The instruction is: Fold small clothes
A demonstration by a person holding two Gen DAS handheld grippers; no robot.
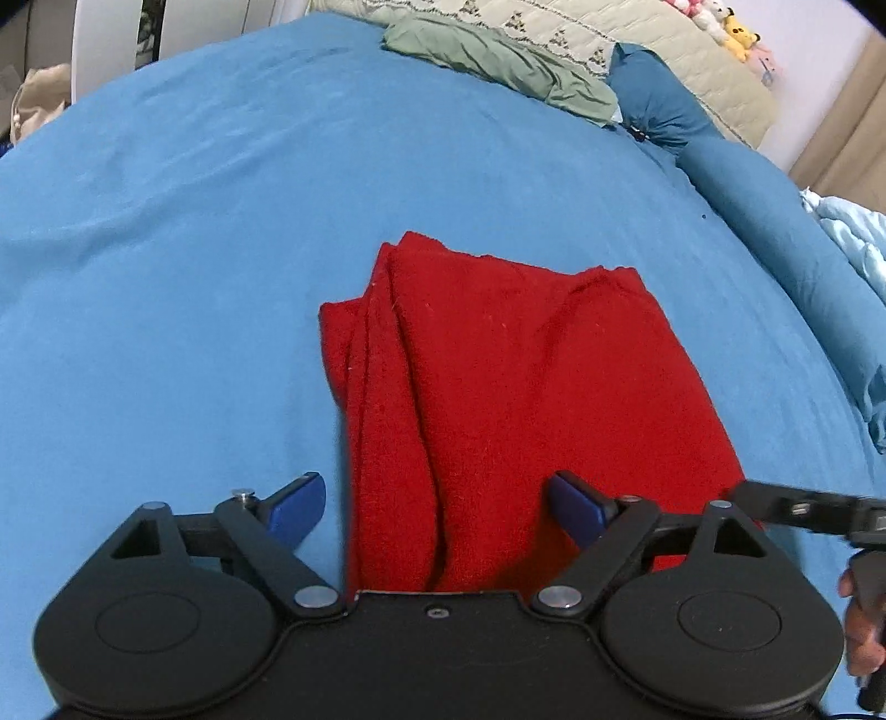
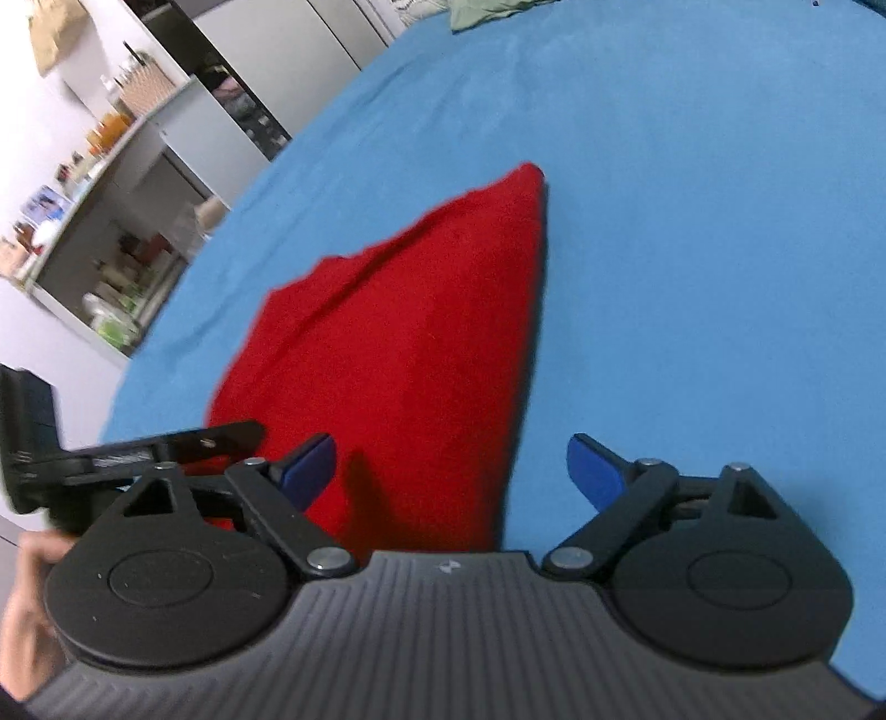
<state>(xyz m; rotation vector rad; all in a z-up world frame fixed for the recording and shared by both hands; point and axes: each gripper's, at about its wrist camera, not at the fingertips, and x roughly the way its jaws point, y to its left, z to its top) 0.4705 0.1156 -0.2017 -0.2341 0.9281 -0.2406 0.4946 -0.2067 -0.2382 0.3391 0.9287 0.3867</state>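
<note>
A red cloth (image 1: pixel 498 387) lies folded in layers on the blue bed sheet (image 1: pixel 194 249). Its near edge runs under my left gripper (image 1: pixel 437 507), which is open with its blue-tipped fingers straddling the cloth's left part. In the right wrist view the same red cloth (image 2: pixel 398 360) lies flat, and my right gripper (image 2: pixel 451 468) is open over its near right edge, empty. The right gripper's arm shows at the right edge of the left wrist view (image 1: pixel 803 509); the left gripper shows at the left of the right wrist view (image 2: pixel 138 448).
A green garment (image 1: pixel 498 61) lies at the far side of the bed by a cream quilt (image 1: pixel 637 50). A blue bolster (image 1: pixel 775 221) runs along the right. Plush toys (image 1: pixel 725 27) sit at the back. Shelves with bottles (image 2: pixel 111 183) stand left of the bed.
</note>
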